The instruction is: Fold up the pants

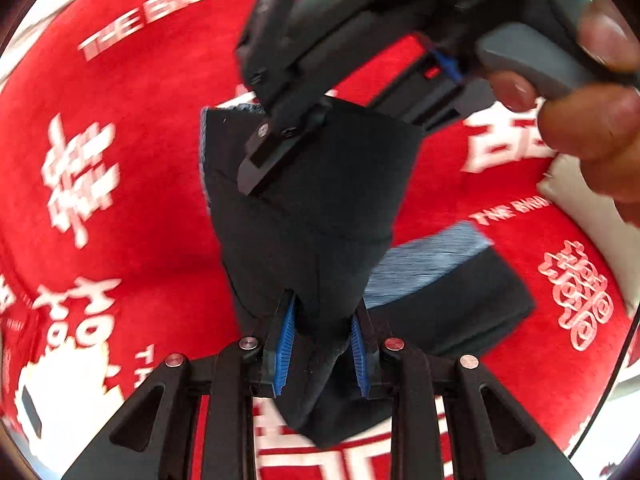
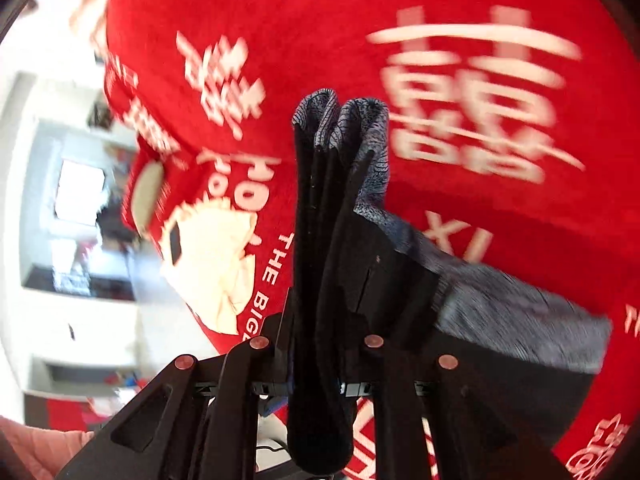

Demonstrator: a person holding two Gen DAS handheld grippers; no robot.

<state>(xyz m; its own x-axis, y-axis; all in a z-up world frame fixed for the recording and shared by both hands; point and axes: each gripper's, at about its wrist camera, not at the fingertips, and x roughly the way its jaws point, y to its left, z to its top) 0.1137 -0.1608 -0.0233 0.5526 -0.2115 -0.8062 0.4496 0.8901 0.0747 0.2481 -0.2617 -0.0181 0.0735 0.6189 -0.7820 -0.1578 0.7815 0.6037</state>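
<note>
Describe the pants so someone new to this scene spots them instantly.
A red cloth printed with white characters covers the whole surface. Lifted above its middle hangs one dark bundle, the pants, pinched between the left gripper at one end and the right gripper at the other. It is the only black fabric here, showing a blue-grey heathered inner side where it folds over.

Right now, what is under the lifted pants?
Under the black pants lies the red cloth with white characters. Both grippers pinch the fabric. What the pants cover directly beneath cannot be seen.
</note>
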